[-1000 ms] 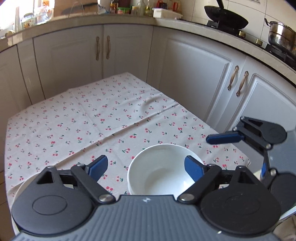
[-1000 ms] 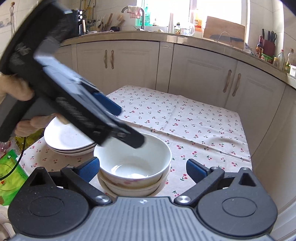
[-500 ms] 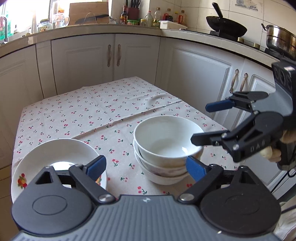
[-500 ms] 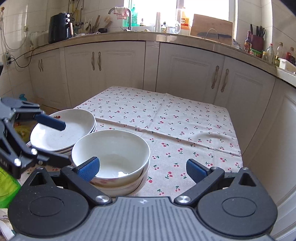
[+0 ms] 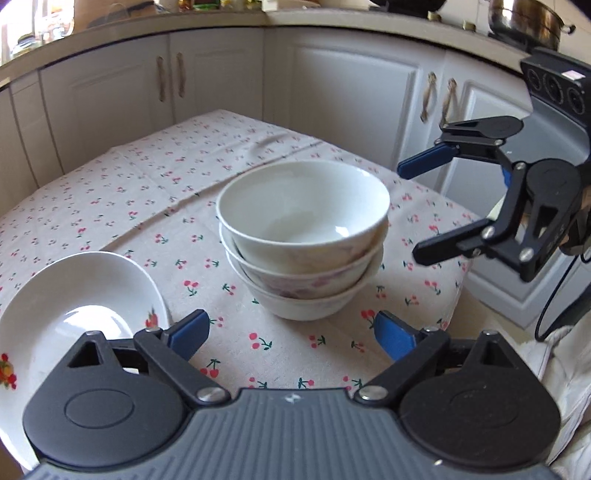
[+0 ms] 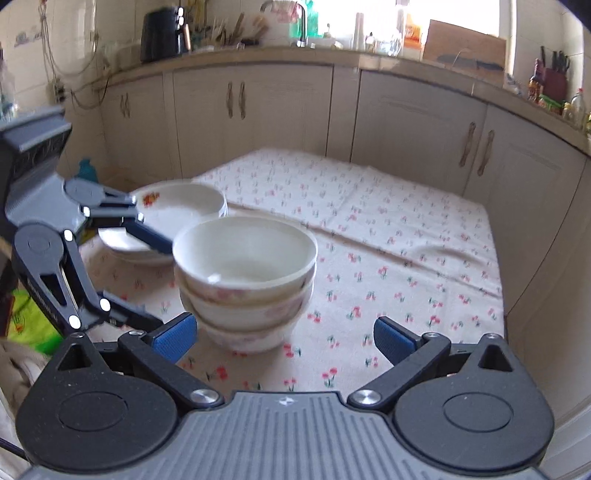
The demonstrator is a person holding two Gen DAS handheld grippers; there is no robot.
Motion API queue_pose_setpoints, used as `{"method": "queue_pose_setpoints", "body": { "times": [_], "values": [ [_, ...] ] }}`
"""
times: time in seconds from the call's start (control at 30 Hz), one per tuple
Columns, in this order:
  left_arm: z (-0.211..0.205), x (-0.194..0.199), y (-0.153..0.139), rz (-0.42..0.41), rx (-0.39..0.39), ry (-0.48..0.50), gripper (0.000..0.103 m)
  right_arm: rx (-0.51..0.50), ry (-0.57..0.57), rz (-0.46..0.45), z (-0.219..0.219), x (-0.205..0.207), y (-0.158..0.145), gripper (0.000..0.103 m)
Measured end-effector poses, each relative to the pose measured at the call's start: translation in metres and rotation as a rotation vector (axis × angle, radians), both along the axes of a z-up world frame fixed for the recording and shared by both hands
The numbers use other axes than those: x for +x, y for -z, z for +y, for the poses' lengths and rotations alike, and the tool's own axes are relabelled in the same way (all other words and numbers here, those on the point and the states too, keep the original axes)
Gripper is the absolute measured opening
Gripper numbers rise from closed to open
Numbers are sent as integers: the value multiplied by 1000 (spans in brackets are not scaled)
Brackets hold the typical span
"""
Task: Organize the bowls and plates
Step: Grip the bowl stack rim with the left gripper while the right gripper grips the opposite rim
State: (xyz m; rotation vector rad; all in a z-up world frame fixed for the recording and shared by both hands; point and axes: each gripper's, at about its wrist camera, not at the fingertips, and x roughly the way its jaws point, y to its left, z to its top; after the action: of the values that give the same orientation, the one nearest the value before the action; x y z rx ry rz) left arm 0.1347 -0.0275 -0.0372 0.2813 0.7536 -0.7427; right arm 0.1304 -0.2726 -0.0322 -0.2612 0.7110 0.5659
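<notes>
**Three nested bowls and a plate pile on the cloth-covered desk**

Three white bowls (image 5: 303, 240) sit nested in one stack near the middle of the desk (image 5: 122, 206), which is covered by a pale cloth printed with small red cherries. To the left of the stack, apart from it, lies a pile of white plates (image 6: 177, 218) with a fruit motif on the rim. The left gripper (image 5: 291, 332) hangs on the near side of the stack, its jaws opening with nothing between them. The right gripper (image 6: 284, 338) also faces the stack from the near side, jaws spread wide and empty; one blue finger (image 5: 424, 164) reaches toward the bowls' right flank without touching. Beyond the desk run cream cabinet doors (image 6: 255, 99) under a crowded worktop; a steel pot (image 5: 524, 18) stands far right.
</notes>
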Motion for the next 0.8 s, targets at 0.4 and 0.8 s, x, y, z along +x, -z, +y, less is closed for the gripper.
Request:
{"method": "queue_pose_setpoints", "body": {
  "times": [0.4,0.8],
  "values": [
    [-15,22,16,38,84,84,96,-142,-90,108,20,25,47,103],
    [-34,33,28,57,160,207,96,-93,-97,150,18,34,50,103]
  ]
}}
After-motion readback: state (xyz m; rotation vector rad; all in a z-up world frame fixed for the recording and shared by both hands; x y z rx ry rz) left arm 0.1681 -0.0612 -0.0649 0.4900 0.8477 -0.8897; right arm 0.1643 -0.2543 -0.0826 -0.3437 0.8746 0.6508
